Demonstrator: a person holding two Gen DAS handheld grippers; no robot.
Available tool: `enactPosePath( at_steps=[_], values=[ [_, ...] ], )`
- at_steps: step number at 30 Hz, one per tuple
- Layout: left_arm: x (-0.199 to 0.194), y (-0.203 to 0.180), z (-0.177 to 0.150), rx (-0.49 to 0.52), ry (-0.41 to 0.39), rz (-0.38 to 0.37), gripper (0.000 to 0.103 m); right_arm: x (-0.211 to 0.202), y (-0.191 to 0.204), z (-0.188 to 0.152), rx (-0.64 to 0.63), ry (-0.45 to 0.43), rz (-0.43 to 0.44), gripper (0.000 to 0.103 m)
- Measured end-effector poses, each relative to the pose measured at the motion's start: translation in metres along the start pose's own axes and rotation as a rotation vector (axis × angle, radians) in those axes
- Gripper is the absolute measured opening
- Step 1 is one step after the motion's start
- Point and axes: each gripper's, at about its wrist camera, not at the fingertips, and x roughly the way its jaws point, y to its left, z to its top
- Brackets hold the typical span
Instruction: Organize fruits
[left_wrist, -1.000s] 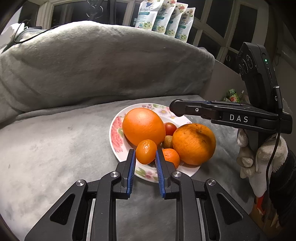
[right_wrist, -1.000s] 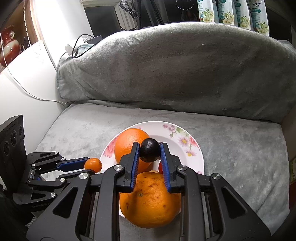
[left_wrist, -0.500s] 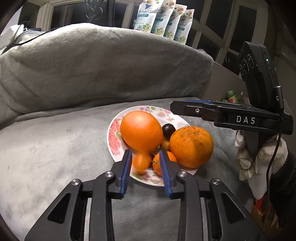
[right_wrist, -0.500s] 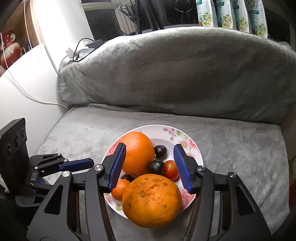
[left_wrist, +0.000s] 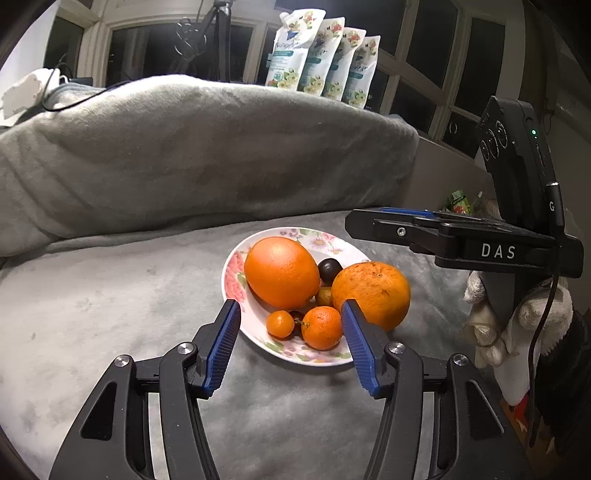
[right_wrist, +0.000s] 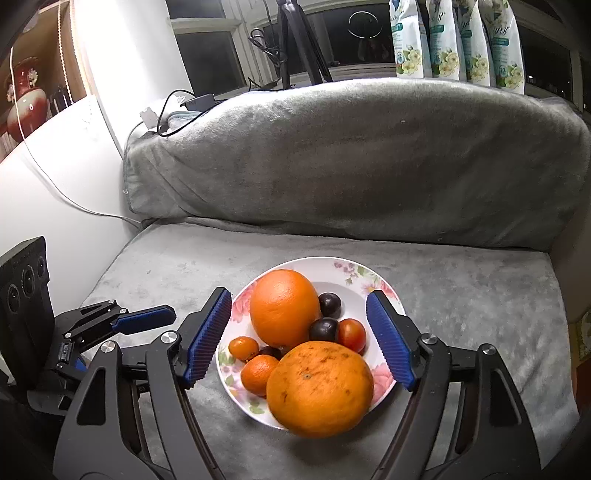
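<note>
Orange citrus, dark plums (right_wrist: 324, 329) and a tomato (right_wrist: 352, 335) crowd the floral plate (right_wrist: 384, 291); the left gripper (left_wrist: 291, 345) and right gripper (right_wrist: 299, 338) gape empty, and should lift clear without nudging the overhanging large orange (right_wrist: 319, 387).

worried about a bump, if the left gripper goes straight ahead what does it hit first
Probably the small mandarin at the near rim of the plate, centred between the open jaws of the left gripper; depth is uncertain.
</note>
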Motion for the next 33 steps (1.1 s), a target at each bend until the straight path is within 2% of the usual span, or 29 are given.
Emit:
enactPosePath(
  at_steps=[3, 9, 12, 18, 21, 25, 33],
  values=[
    [-0.007, -0.001, -0.001, 0.006, -0.014, 0.015, 0.066, -0.009, 0.006, -0.003, 0.001, -0.018, -0.027, 0.09],
    [-0.025, 0.0, -0.007, 0.0, -0.038, 0.044, 0.073, -0.03, 0.023, -0.009, -0.014, -0.074, -0.097, 0.092],
    [-0.033, 0.001, -0.011, -0.003, -0.051, 0.058, 0.074, -0.043, 0.032, -0.014, -0.015, -0.105, -0.147, 0.103],
    [-0.054, 0.003, -0.016, -0.008, -0.099, 0.102, 0.076, -0.065, 0.049, -0.022, -0.014, -0.172, -0.23, 0.103],
    [-0.065, 0.003, -0.018, -0.011, -0.131, 0.123, 0.082, -0.071, 0.056, -0.027, -0.01, -0.192, -0.272, 0.103],
    [-0.08, 0.001, -0.023, -0.012, -0.17, 0.162, 0.082, -0.078, 0.064, -0.036, -0.001, -0.218, -0.325, 0.103],
    [-0.094, -0.001, -0.031, -0.003, -0.192, 0.228, 0.084, -0.09, 0.07, -0.052, 0.044, -0.261, -0.373, 0.103]
  ],
)
